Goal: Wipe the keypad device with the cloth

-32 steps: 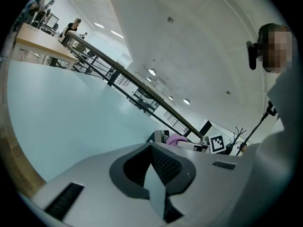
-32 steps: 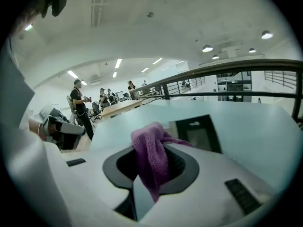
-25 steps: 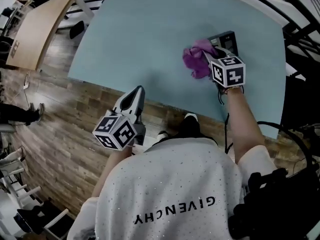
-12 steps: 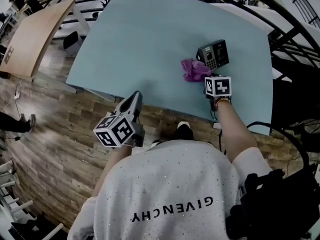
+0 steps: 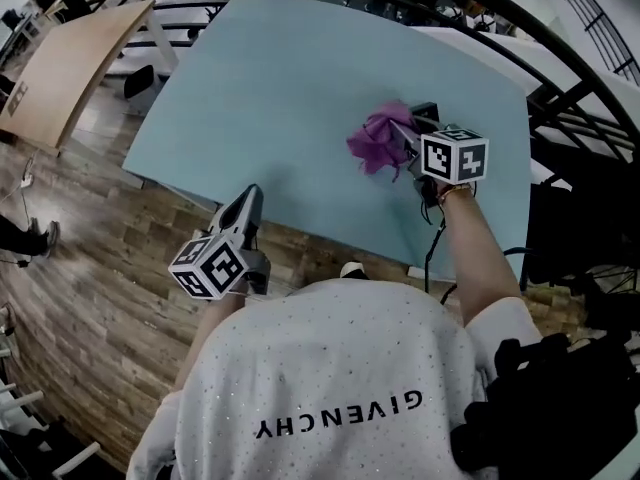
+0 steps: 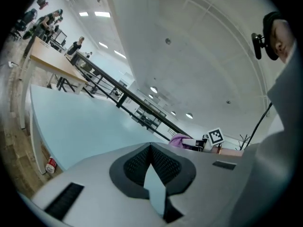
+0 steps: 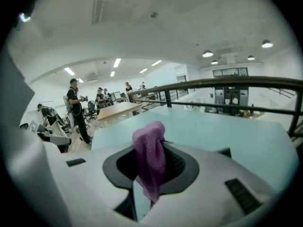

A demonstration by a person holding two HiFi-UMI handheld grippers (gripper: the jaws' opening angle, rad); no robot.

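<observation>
A purple cloth [image 5: 374, 140] hangs bunched from my right gripper [image 5: 402, 140], which is shut on it above the right side of the pale blue table [image 5: 280, 88]. In the right gripper view the cloth [image 7: 149, 157] droops between the jaws of that gripper [image 7: 151, 148], and the keypad device is not in view. Only a dark corner of the keypad device [image 5: 426, 113] shows behind the cloth in the head view. My left gripper [image 5: 249, 196] is shut and empty, held off the table's near edge over the floor. The left gripper view shows the left gripper [image 6: 150, 146] shut and the cloth [image 6: 178, 139] far off.
A wooden table [image 5: 70, 58] stands at the far left and a black railing [image 5: 565, 88] runs behind the blue table at the right. Wood floor [image 5: 90, 268] lies below the near edge. People [image 7: 75, 108] stand far off. A red can [image 6: 50, 165] lies on the floor.
The cloth lay on the table left of the keypad device half a second ago; now it is raised in the right gripper and hides most of the device. The left gripper has barely moved.
</observation>
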